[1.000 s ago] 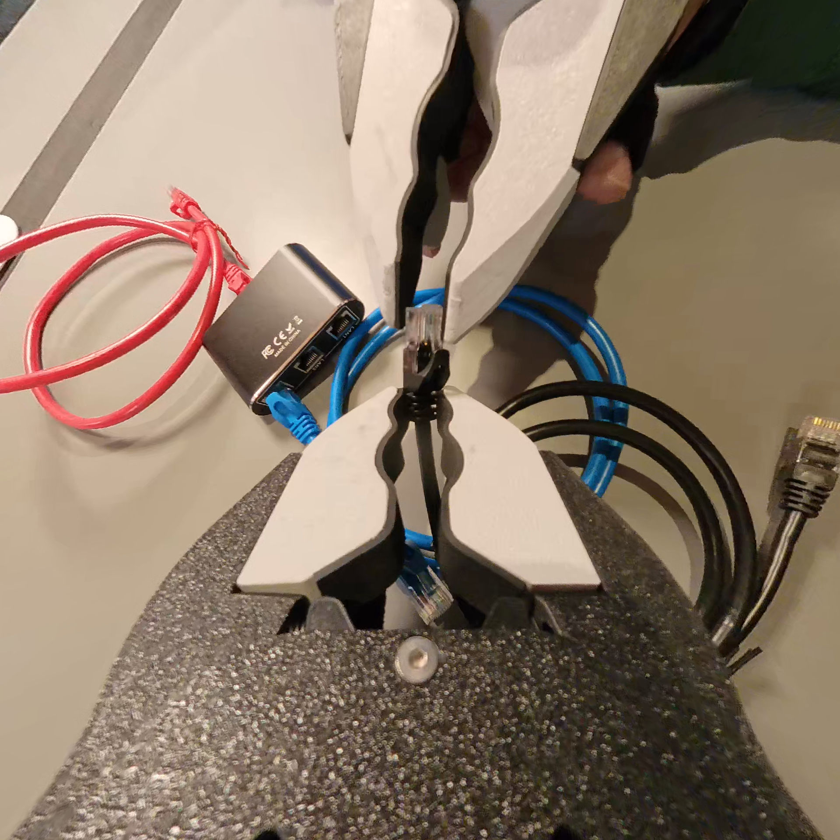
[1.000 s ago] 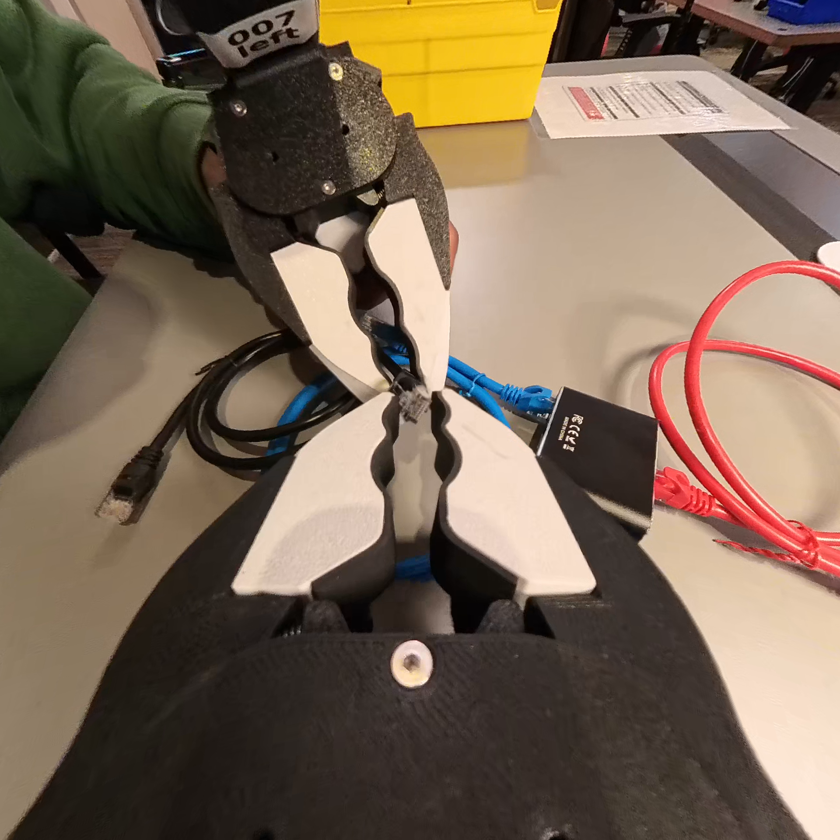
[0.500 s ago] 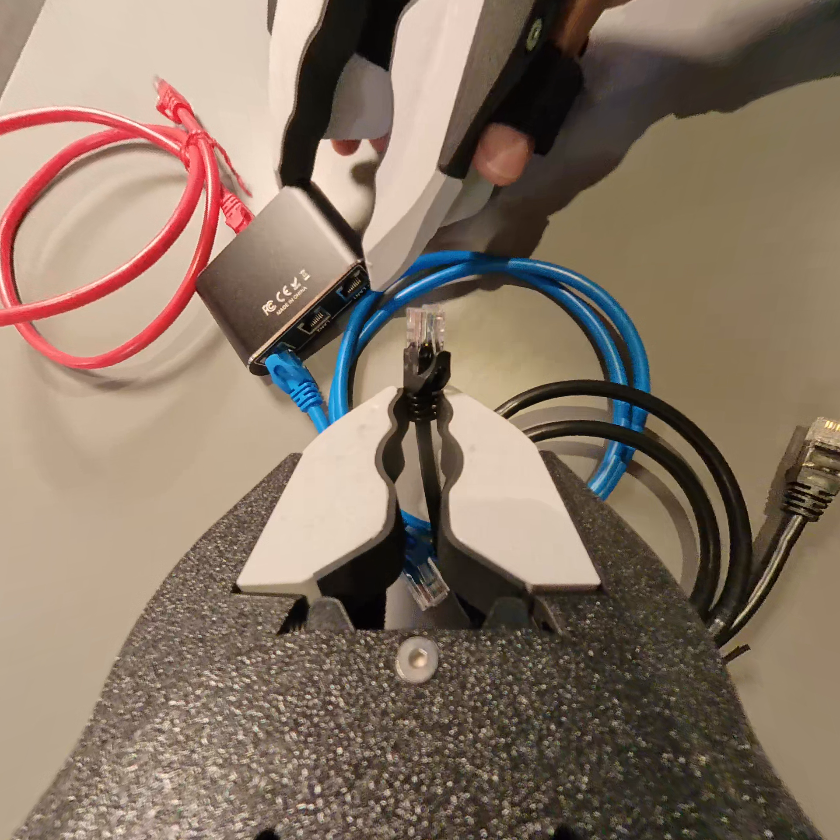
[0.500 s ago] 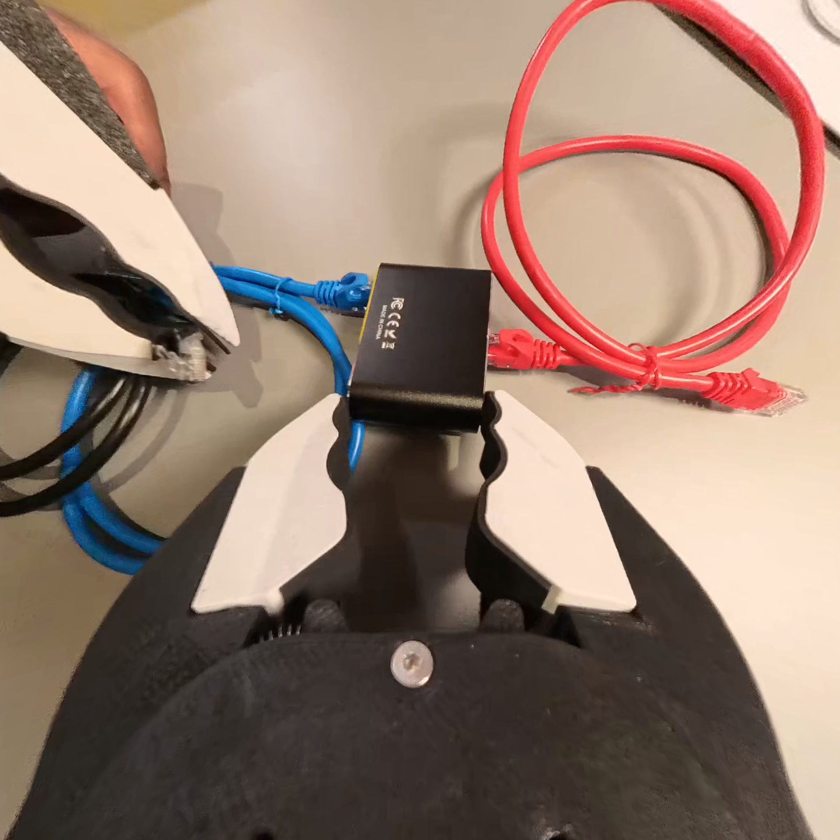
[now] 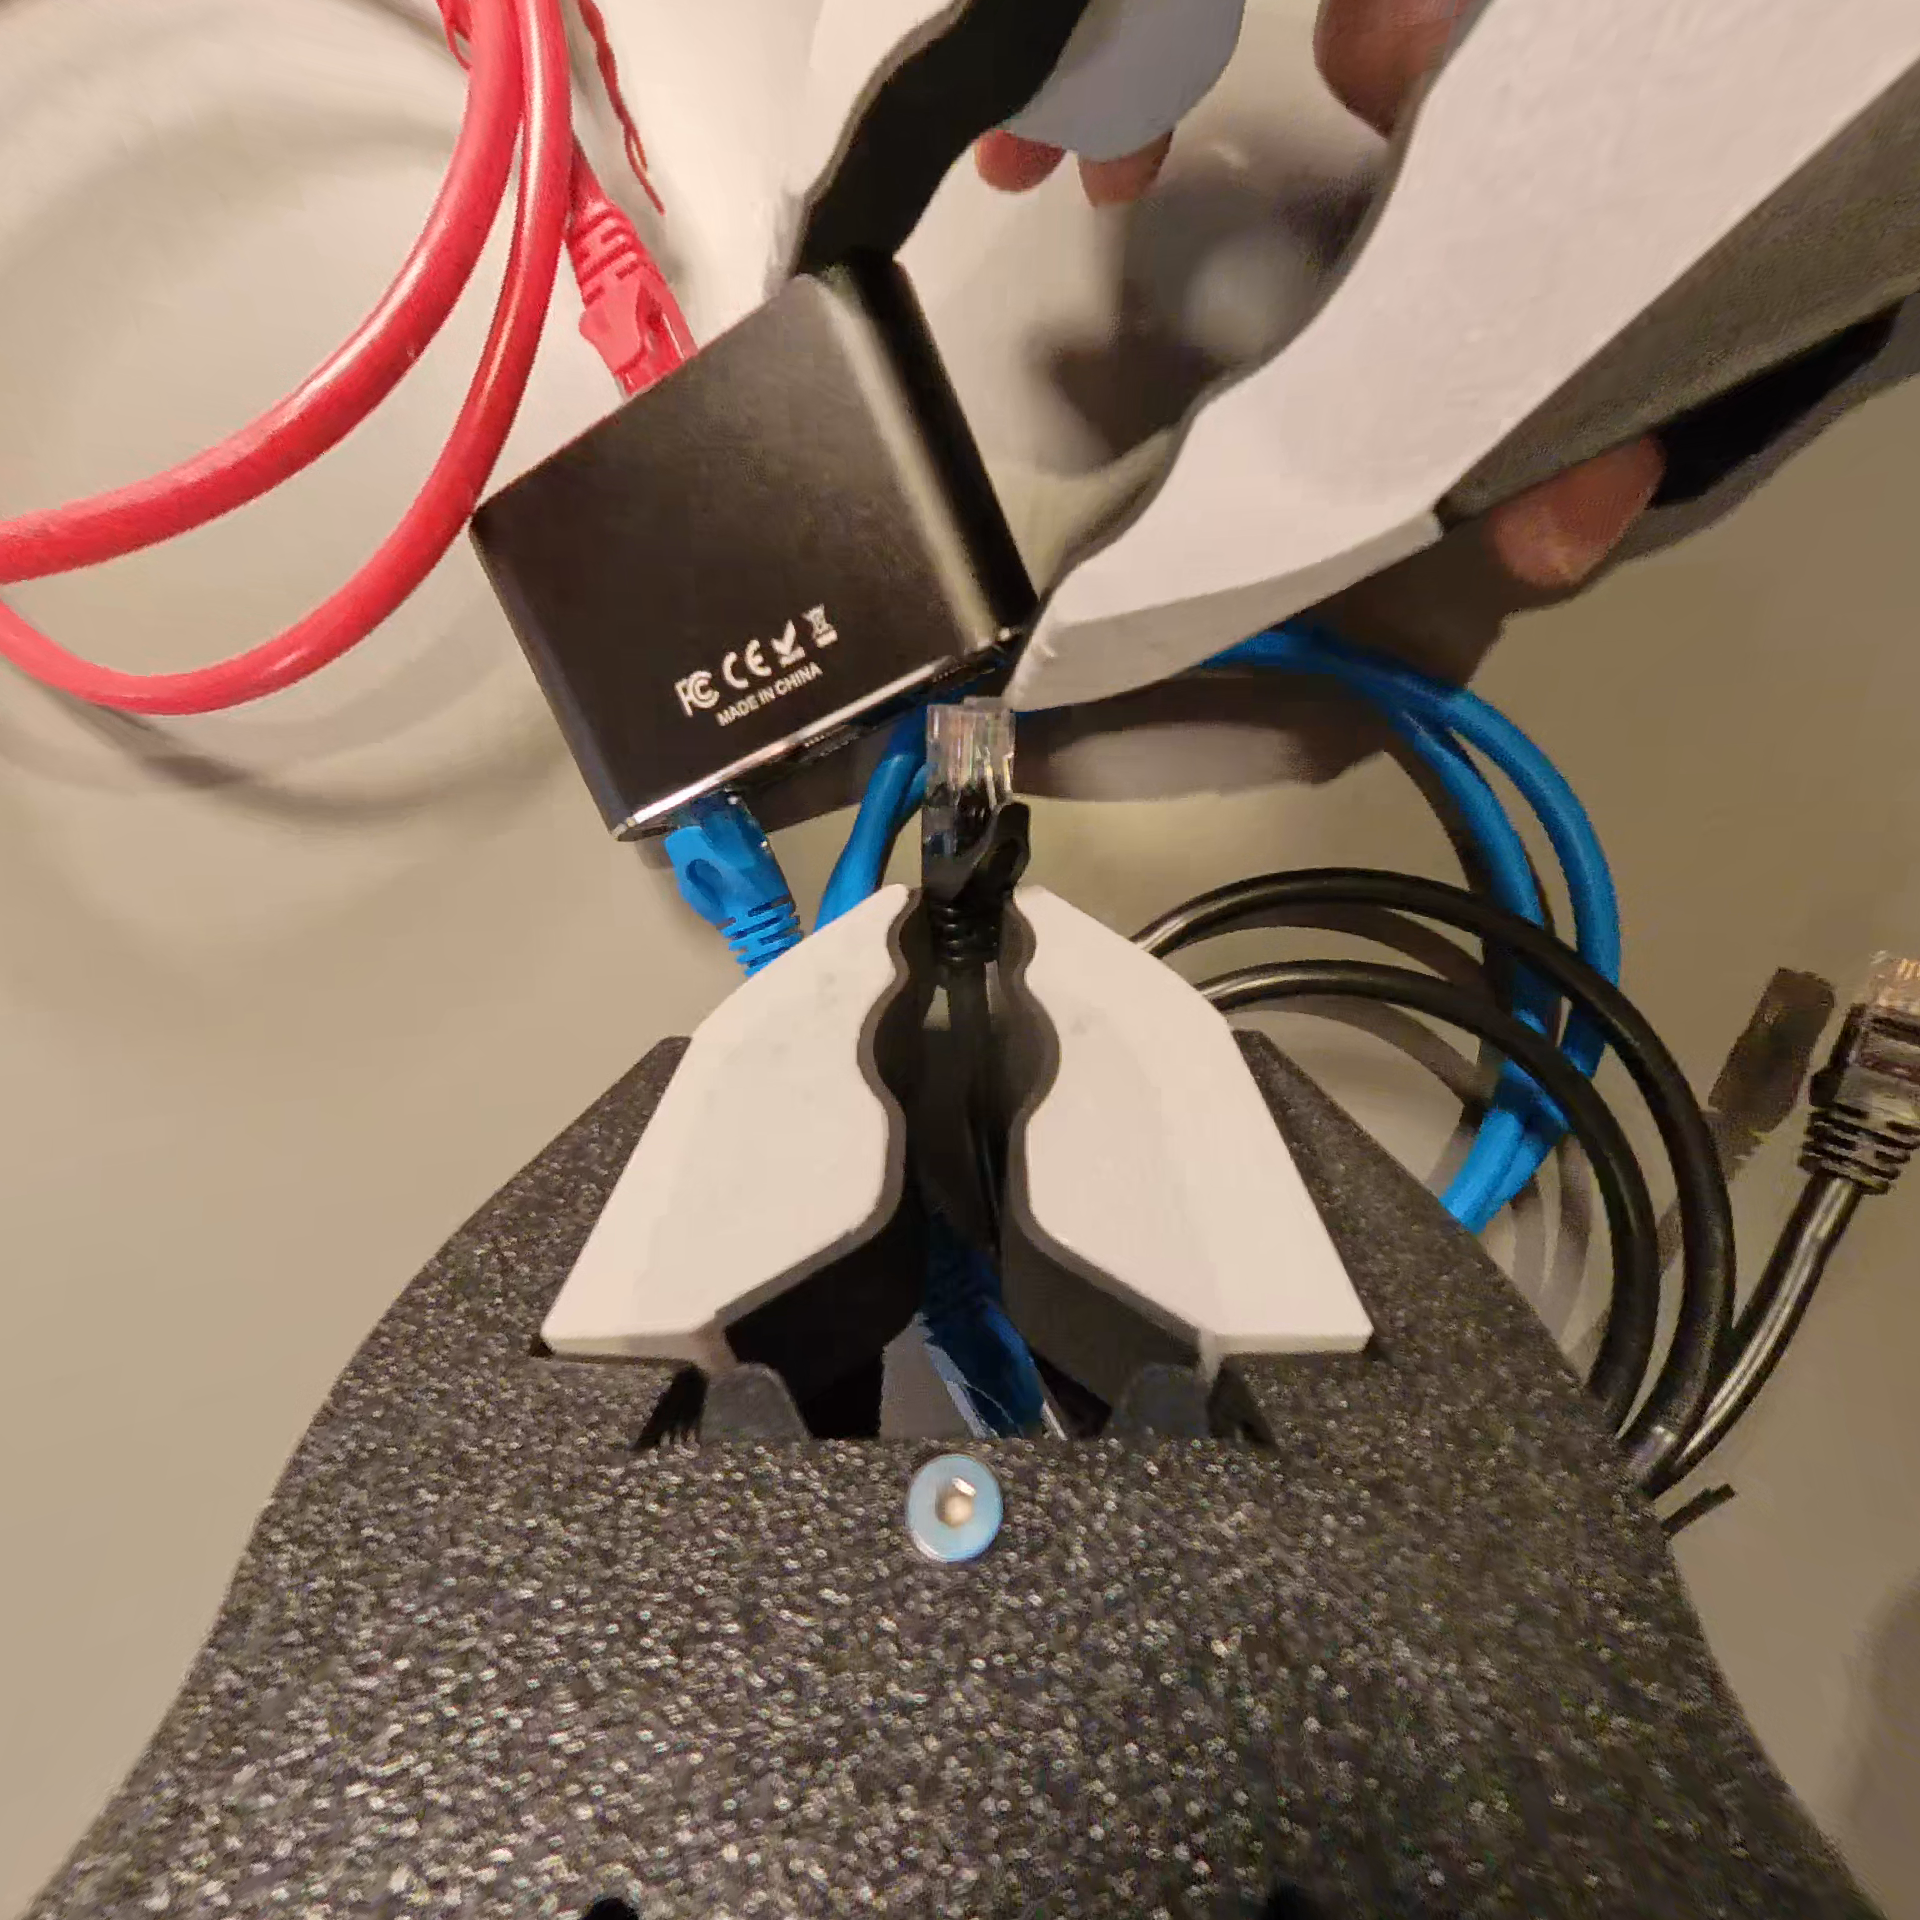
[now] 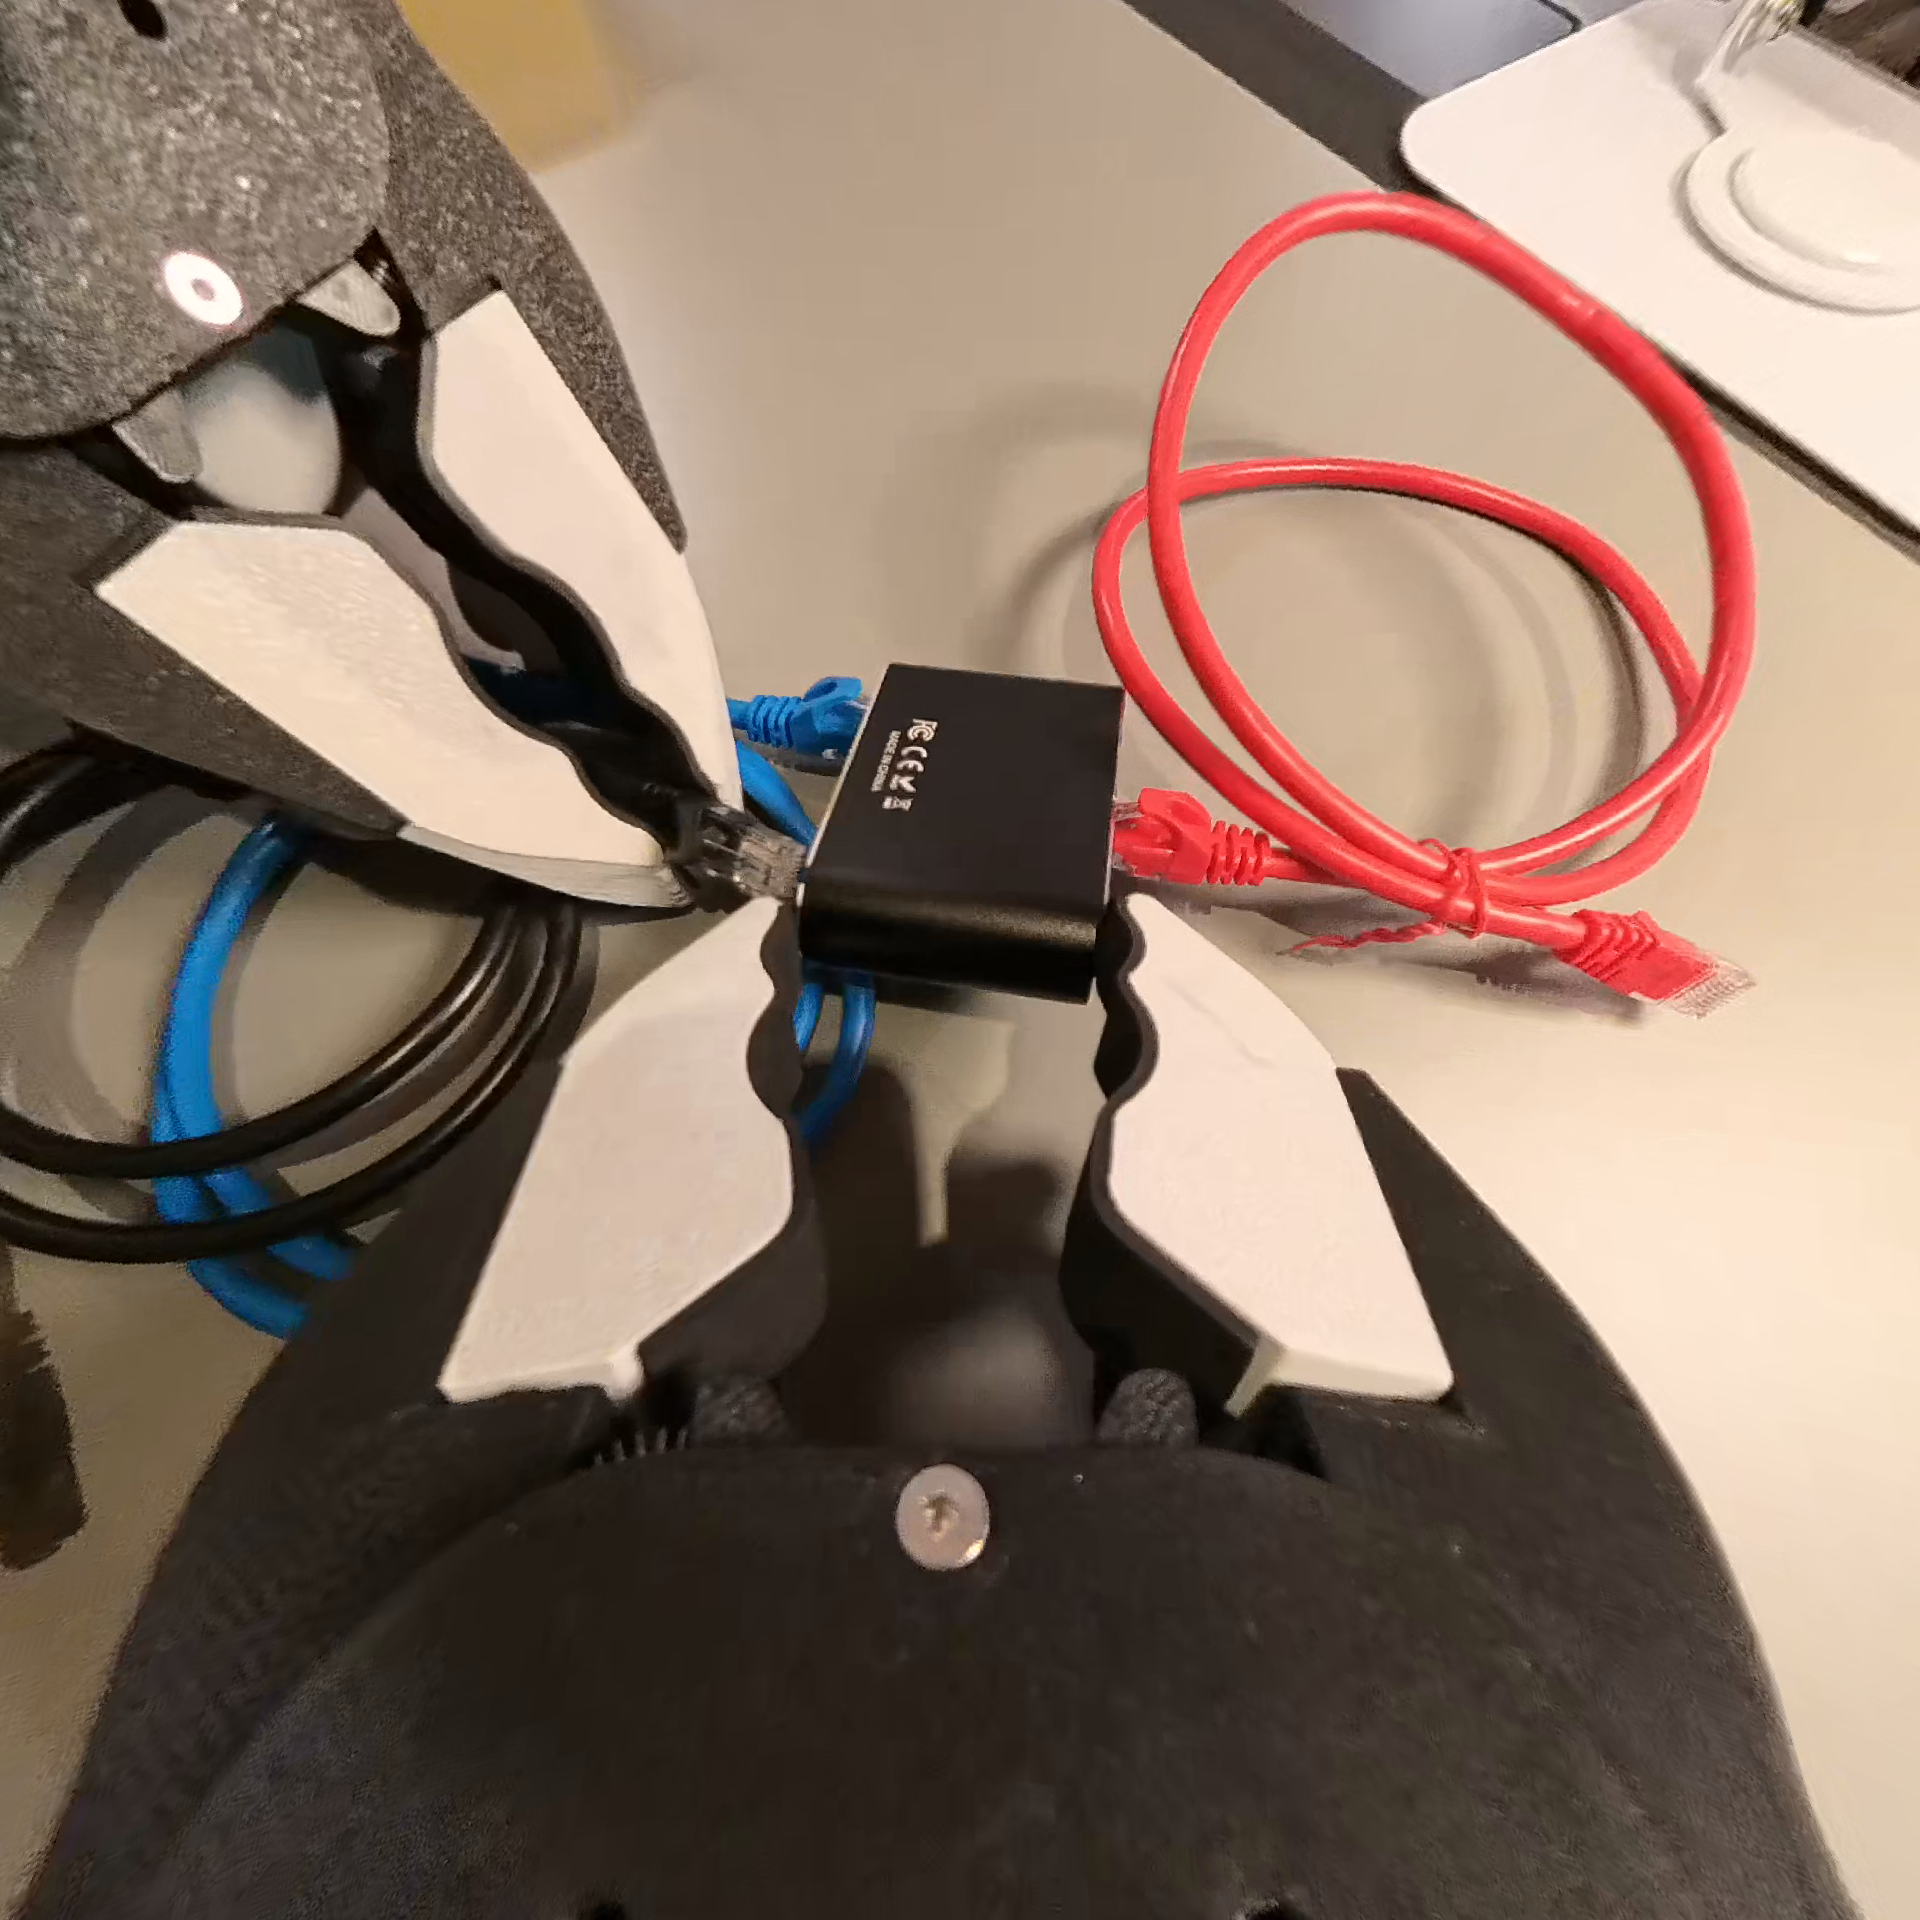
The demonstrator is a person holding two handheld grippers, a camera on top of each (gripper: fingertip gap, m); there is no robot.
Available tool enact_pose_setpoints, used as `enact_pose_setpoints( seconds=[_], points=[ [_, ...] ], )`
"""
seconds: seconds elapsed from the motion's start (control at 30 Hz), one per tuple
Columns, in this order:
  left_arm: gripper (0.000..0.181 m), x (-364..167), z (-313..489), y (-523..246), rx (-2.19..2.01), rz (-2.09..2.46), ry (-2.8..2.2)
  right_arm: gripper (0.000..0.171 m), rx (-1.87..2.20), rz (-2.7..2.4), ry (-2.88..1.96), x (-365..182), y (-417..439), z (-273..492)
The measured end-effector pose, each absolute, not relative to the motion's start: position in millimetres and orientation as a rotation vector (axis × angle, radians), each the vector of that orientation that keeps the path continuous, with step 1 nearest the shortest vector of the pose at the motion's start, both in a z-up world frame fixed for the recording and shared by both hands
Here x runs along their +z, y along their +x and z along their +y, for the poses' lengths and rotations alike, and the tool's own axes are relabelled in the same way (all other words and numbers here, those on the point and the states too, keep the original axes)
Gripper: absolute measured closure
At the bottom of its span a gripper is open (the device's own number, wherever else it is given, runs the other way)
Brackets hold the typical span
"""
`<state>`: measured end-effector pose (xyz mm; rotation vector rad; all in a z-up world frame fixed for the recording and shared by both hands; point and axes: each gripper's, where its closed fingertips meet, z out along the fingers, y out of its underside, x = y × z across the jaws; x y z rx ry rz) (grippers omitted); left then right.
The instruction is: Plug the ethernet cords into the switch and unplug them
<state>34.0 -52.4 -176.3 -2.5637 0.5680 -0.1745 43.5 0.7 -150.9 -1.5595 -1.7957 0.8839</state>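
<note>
Black plug [image 5: 966, 800] — at switch [image 6: 966, 831] (gripped)

Black switch [image 6: 966, 831] flat on tan table, blue cord [image 6: 795, 712] plugged one side, red cord [image 6: 1195, 847] opp side. Black cord's clear plug [image 5: 966, 748] at switch's port face, not clearly seated; other black plug [image 5: 1870, 1049] loose.
</note>
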Motion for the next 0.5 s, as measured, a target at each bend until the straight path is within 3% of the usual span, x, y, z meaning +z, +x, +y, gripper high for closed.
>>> enact_pose_setpoints(
  seconds=[0.5],
  points=[
    [0.168,-178.0,-60.6,31.9,-0.225,0.562,-2.618,0.115,0.731,-1.829,-1.447,-156.3,42.4,-9.6]
  ],
)
